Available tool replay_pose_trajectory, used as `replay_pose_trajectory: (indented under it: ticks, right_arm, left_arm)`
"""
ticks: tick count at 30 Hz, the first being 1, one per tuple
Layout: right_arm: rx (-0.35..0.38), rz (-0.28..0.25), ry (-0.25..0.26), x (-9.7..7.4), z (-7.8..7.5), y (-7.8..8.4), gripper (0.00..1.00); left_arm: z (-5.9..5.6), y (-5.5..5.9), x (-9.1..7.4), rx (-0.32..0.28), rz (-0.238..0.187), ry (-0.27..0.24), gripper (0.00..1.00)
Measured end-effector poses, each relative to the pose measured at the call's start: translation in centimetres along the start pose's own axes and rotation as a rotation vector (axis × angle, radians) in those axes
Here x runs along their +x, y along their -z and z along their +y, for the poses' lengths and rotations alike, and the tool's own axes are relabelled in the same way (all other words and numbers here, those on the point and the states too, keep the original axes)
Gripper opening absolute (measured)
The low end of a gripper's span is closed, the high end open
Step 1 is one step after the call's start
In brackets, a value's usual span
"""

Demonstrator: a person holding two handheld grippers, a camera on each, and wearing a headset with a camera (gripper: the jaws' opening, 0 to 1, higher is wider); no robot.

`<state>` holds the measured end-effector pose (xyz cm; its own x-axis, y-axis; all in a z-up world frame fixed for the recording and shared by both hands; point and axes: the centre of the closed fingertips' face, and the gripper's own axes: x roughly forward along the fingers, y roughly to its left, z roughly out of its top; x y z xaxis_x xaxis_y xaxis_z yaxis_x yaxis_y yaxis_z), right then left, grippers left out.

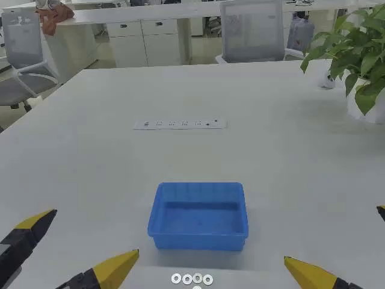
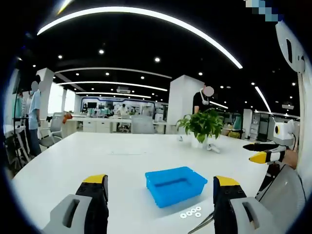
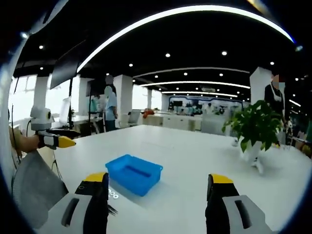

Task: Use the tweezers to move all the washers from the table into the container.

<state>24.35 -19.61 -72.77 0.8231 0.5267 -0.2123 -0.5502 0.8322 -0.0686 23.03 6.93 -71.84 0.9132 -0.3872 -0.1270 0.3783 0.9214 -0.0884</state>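
My left gripper [image 2: 161,180] has its fingers spread wide and empty, and so does my right gripper [image 3: 157,177]. Between them four washers [image 1: 192,279] lie in a row on the worktop [image 1: 271,156], just before the blue container [image 1: 198,239].

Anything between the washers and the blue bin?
No. Head view: just a bare strip of table between washers and blue bin.

You had open table [image 1: 289,162] on both sides of the container [image 1: 198,220] and behind it, up to the power strip [image 1: 179,124]. The washers [image 1: 192,279] lay just in front of its near wall, so little room there. The plant [image 1: 355,54] crowded the far right corner.
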Motion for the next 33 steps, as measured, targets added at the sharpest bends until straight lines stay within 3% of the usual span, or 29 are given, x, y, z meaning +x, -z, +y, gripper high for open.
replay_pose_trajectory:
  ticks: [33]
  right_arm:
    - [-0.033, 0.037, 0.01, 0.09, -0.04, 0.54, 0.77]
  left_arm:
    - [0.5, 0.55, -0.1, 0.003, 0.017, -0.014, 0.88]
